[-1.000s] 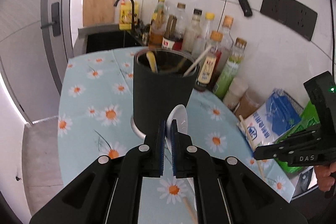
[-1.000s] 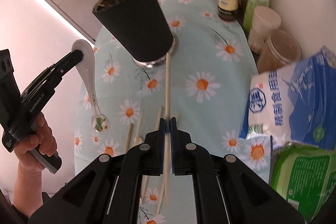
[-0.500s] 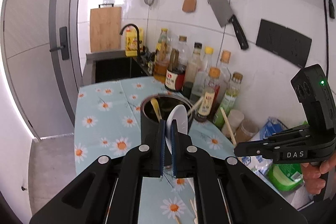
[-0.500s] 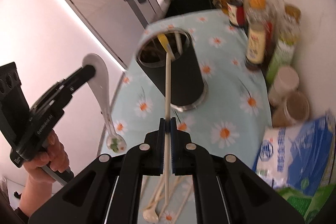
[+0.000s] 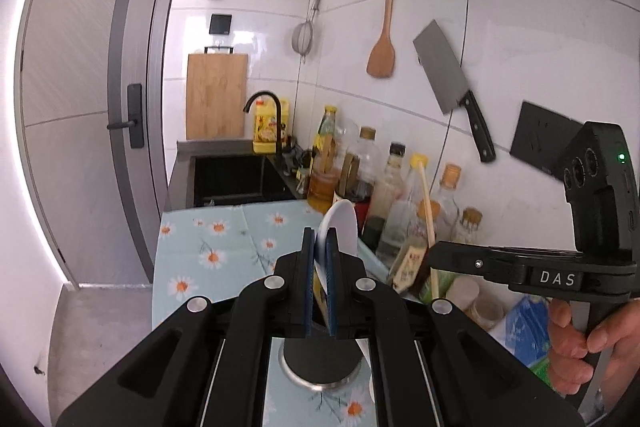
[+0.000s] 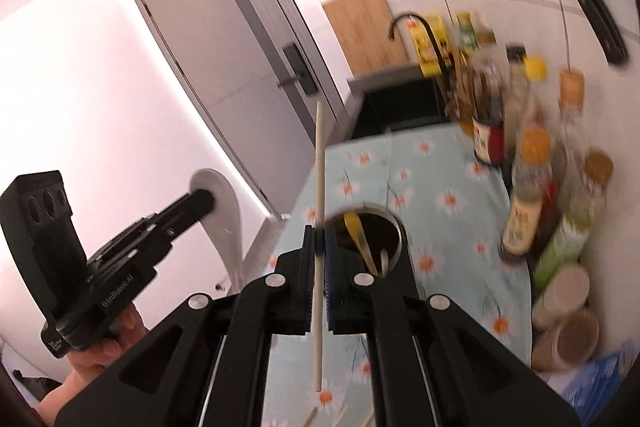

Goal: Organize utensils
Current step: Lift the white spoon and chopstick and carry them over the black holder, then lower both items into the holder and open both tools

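Note:
My left gripper [image 5: 320,241] is shut on the handle of a white ceramic spoon [image 5: 340,225], held above the black utensil holder [image 5: 320,351], which my fingers mostly hide. From the right wrist view the same left gripper [image 6: 206,201] hangs left of the holder with the spoon [image 6: 228,227] drooping down. My right gripper [image 6: 319,239] is shut on a pale chopstick [image 6: 320,163] that stands nearly upright, just left of the holder's open mouth [image 6: 400,231]. A yellow utensil [image 6: 354,227] and other sticks stand inside. The right gripper [image 5: 434,259] and its chopstick [image 5: 426,211] also show at the right.
Sauce and oil bottles [image 6: 528,195] line the wall on the right, with lidded jars [image 6: 564,291] and a blue bag [image 5: 524,327] nearer. A black sink [image 5: 236,183] with a tap lies at the far end. Loose chopsticks [image 6: 340,419] lie on the daisy cloth [image 6: 440,187]. A cleaver [image 5: 444,75] hangs on the wall.
Both grippers have risen and tipped upward with the spoon and the chopstick still held. The holder has dropped low in both views, and more wall and door show.

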A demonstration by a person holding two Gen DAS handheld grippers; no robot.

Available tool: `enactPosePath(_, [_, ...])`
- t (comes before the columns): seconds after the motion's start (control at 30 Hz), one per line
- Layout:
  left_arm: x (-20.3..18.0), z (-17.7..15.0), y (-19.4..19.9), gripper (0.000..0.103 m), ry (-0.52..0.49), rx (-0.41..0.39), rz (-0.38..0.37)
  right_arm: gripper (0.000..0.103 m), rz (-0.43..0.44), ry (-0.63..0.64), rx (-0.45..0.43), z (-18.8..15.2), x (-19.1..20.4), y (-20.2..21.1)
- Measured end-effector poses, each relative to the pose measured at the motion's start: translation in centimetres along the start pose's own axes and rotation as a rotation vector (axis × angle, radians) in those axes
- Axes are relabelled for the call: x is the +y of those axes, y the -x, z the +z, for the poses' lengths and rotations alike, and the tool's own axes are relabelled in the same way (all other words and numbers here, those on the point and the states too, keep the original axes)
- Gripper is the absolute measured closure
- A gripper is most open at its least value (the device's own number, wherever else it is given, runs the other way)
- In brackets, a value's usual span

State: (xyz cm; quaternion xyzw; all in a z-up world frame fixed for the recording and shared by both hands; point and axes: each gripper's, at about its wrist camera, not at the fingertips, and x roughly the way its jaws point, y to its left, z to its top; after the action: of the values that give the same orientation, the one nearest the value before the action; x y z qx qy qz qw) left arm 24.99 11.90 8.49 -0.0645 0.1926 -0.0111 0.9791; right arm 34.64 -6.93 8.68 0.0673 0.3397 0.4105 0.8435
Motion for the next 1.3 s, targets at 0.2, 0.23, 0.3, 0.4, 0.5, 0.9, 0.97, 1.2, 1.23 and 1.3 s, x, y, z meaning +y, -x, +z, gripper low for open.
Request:
enactPosePath(0.2, [0.3, 2.7, -1.2, 0.099, -0.019, -0.052, 0.004, 0.097, 0.012, 0.014, -0.089, 3.2, 0.0, -0.4])
enactPosePath(0.23, [0.6, 3.2, -1.3, 0.099, -0.013, -0.061, 0.002, 0.097, 0.013, 0.02, -0.117, 3.9, -0.1, -0.4])
enactPosePath(0.3, [1.0, 4.0, -1.6, 0.099, -0.015, -0.08, 0.008, 0.097, 0.015, 0.041, -0.163, 4.7, 0.0, -0.1])
enactPosePath(0.4, [1.5, 5.0, -1.9, 0.099, -0.015, -0.106, 0.014, 0.097, 0.012, 0.092, -0.238, 5.8, 0.2, -0.1])
enactPosePath(0.5, [1.8, 5.6, -2.6, 0.099, -0.017, -0.132, 0.02, 0.097, -0.003, 0.118, -0.282, 6.3, 0.1, -0.8])
enactPosePath(0.9, [1.7, 4.0, -5.2, 0.099, -0.018, -0.136, 0.021, 0.097, -0.009, 0.111, -0.338, 5.2, -1.3, -3.3])
enactPosePath(0.97, [1.6, 3.5, -5.6, 0.099, -0.02, -0.137, 0.033, 0.097, -0.008, 0.107, -0.329, 4.8, -1.5, -3.7])
enactPosePath(1.2, [1.3, 1.4, -7.4, 0.099, -0.03, -0.114, 0.081, 0.097, -0.04, 0.1, -0.29, 3.0, -2.1, -5.7])
enactPosePath(1.23, [1.2, 1.1, -7.6, 0.099, -0.031, -0.11, 0.085, 0.097, -0.04, 0.094, -0.282, 2.7, -2.2, -6.0])
enactPosePath(1.3, [1.0, 0.3, -8.0, 0.099, -0.03, -0.099, 0.081, 0.097, -0.041, 0.086, -0.273, 2.2, -2.4, -6.3])
